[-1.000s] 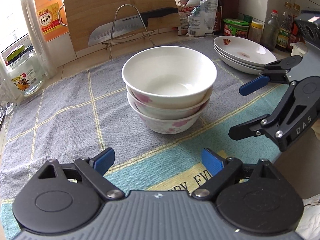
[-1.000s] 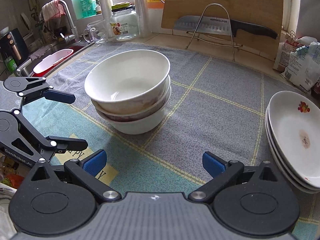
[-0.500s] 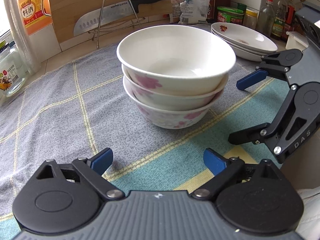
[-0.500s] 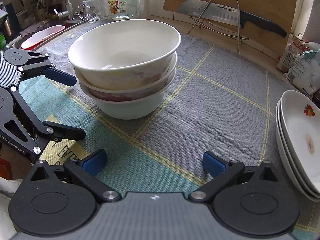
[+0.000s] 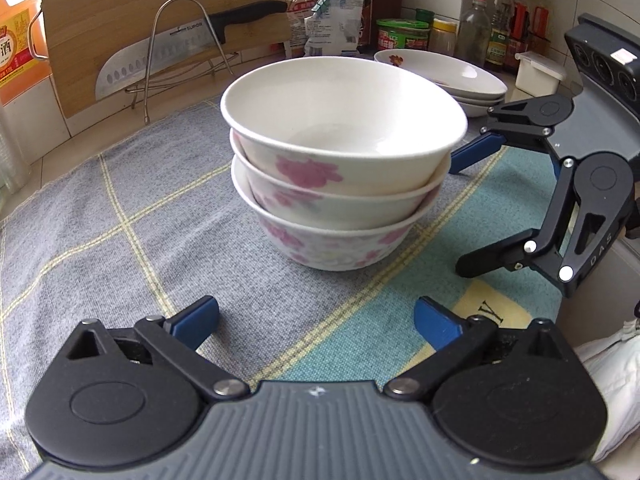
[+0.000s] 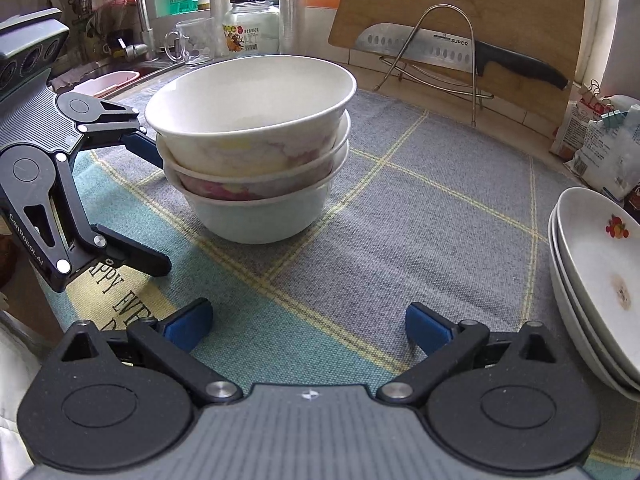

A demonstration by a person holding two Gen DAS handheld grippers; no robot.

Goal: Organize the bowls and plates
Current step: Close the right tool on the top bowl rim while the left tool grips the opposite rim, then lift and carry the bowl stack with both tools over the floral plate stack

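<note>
Left wrist view shows the left claw (image 5: 316, 320) at 6 o'clock, its blue tips spreading wider with nothing between them, only the checked cloth (image 5: 120, 216) on the surface. Just ahead, in the middle, sits the stack of bowls (image 5: 340, 168), three white bowls with pink flowers, one inside the other. At 3 o'clock the right claw (image 5: 460, 208) comes in from the side, spread wide, with one blue tip right by the top bowl's rim; I cannot tell if it touches. At 1 o'clock, behind the bowls, is the stack of plates (image 5: 460, 80), half hidden, and past it a row of bottles (image 5: 516, 24) that only this view shows. Right wrist view shows the right claw (image 6: 308, 324) spread and empty at 6 o'clock, the stack of bowls (image 6: 256, 148) at 11 o'clock, and the left claw (image 6: 148, 200) at 9 o'clock beside them. Here the stack of plates (image 6: 600, 276) shows clearly at 3 o'clock, well apart from the bowls. Only this view shows the tap (image 6: 136, 4) and glass mug (image 6: 192, 40) at 11 o'clock. Both views show the knife (image 6: 460, 54) on a wire stand against the cutting board (image 6: 500, 4).
</note>
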